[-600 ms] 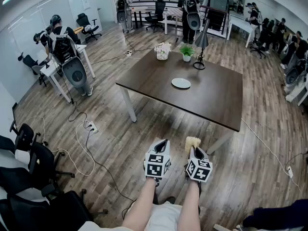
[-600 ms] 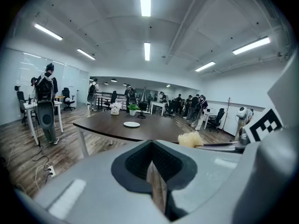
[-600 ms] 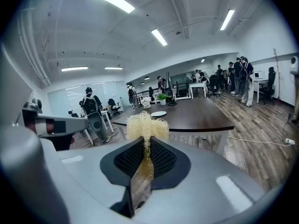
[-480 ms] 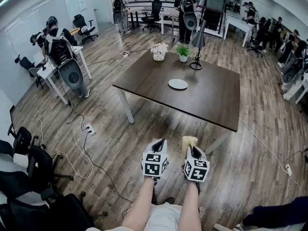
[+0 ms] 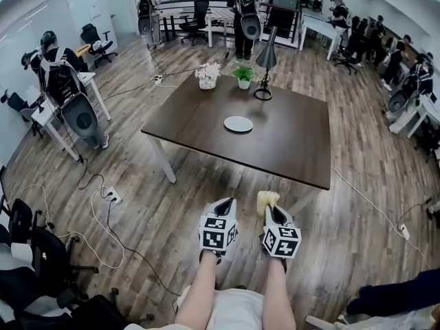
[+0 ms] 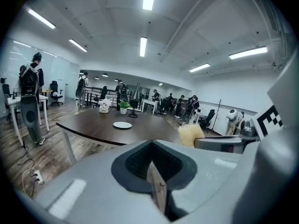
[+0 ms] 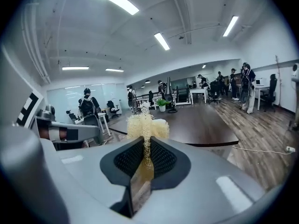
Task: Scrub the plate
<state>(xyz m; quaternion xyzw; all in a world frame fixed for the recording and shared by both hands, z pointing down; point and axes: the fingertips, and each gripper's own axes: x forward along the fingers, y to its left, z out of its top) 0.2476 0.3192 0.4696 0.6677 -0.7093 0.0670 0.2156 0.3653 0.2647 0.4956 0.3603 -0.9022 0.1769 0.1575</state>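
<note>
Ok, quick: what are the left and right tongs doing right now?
Left tongs: closed, nothing between them.
Right tongs: closed on a yellow scrubber.

In the head view the dark surface (image 5: 289, 143) has slid leftward and slightly down the frame. Its near left corner now lies closer to the picture's left side, and the plate (image 5: 238, 124) and the lamp (image 5: 264, 64) at the far edge show further left than before. The left gripper (image 5: 229, 202) and right gripper (image 5: 271, 210) have drifted a little left too, and the scrubber (image 5: 267, 198) in the right one's fingers now stands nearer the surface's near edge.
</note>
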